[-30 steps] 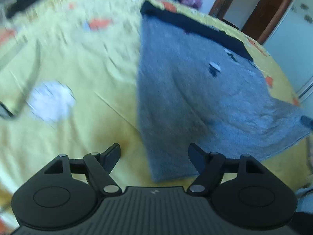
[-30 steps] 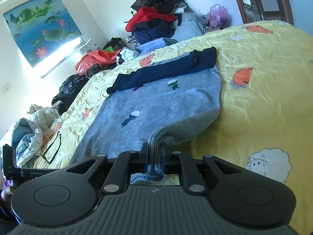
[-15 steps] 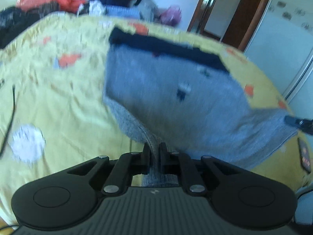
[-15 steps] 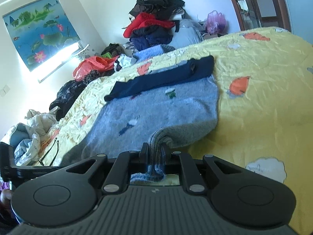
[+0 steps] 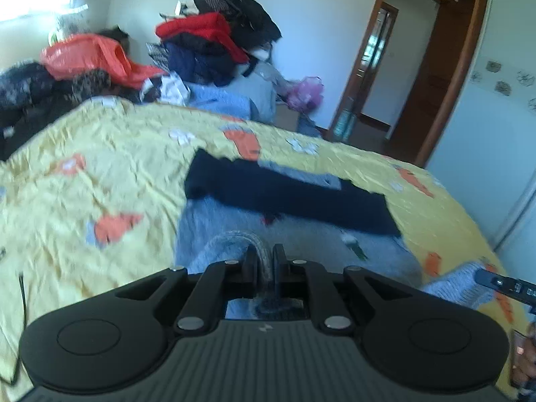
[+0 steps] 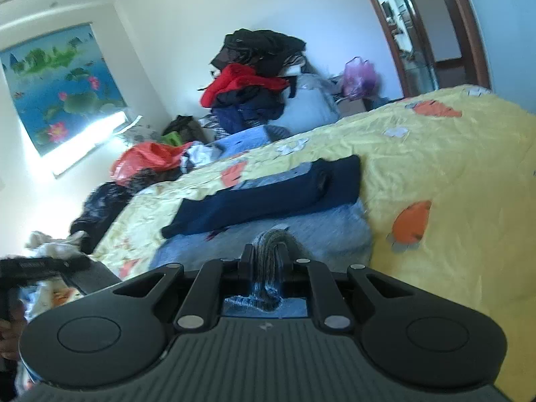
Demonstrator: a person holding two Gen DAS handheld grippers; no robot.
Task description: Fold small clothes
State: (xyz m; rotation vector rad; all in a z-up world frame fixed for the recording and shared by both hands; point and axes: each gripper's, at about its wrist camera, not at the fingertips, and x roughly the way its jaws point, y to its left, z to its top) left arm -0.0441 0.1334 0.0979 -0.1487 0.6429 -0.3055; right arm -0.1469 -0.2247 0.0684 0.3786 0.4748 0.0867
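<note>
Left wrist view, left gripper clamped on grey sweater hem, right gripper pinching another fold, yellow bedspread beneath.

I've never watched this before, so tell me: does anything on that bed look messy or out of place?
Nothing looks damaged. The grey sweater is bunched only where the left gripper and right gripper pinch it. The real mess is the heap of clothes beyond the yellow bedspread.

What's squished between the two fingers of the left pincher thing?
A bunched fold of the grey knit sweater is pinched in the left gripper, showing in the left wrist view.
</note>
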